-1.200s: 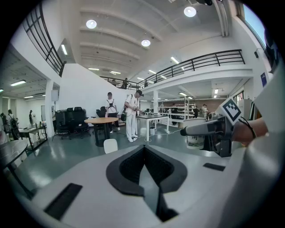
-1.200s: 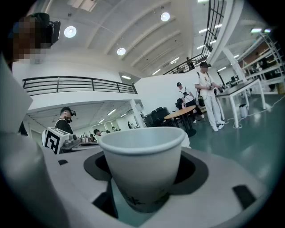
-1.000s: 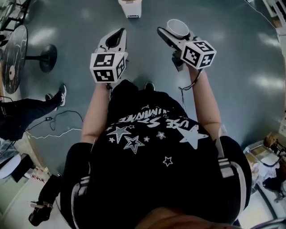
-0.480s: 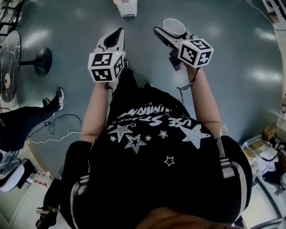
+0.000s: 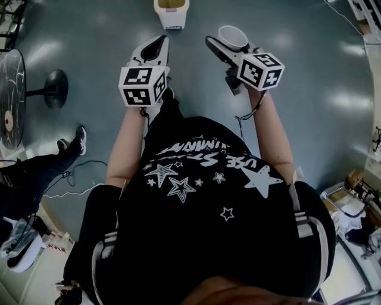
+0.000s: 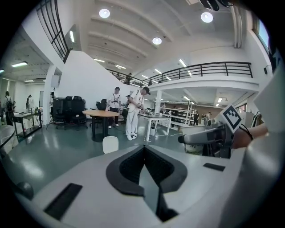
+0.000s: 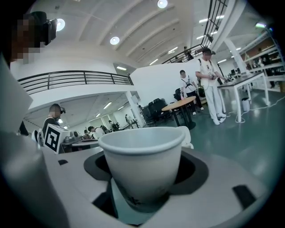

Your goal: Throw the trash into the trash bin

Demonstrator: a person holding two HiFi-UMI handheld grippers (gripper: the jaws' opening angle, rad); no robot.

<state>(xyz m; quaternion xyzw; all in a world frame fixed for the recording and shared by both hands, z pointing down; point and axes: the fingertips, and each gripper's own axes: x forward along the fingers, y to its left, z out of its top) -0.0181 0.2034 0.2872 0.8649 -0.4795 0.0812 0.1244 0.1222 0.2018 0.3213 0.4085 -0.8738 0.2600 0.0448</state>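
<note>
The right hand-held gripper (image 5: 230,46) is clamped on a white paper cup (image 7: 141,165). Its jaws stand wide apart, one against each side of the cup's lower wall. The cup sits upright with its open mouth up, and in the head view its rim (image 5: 233,36) shows just past the marker cube.

The left hand-held gripper (image 5: 160,45) is beside it, a little apart, with its jaws brought together and nothing between them; the left gripper view shows the dark pads (image 6: 133,167) meeting at the tips. Both are held out in front of the person's black star-printed shirt (image 5: 208,202), above a glossy grey-green floor (image 5: 309,77).

The trash bin (image 5: 171,13), white with its top open, stands on the floor ahead at the top edge of the head view. It is nearer the left hand-held gripper's line and well apart from the cup.

To the left are a round table (image 5: 12,89) on a black foot and another person's leg and shoe (image 5: 76,139). Farther off, people stand by a bench (image 6: 153,116).
</note>
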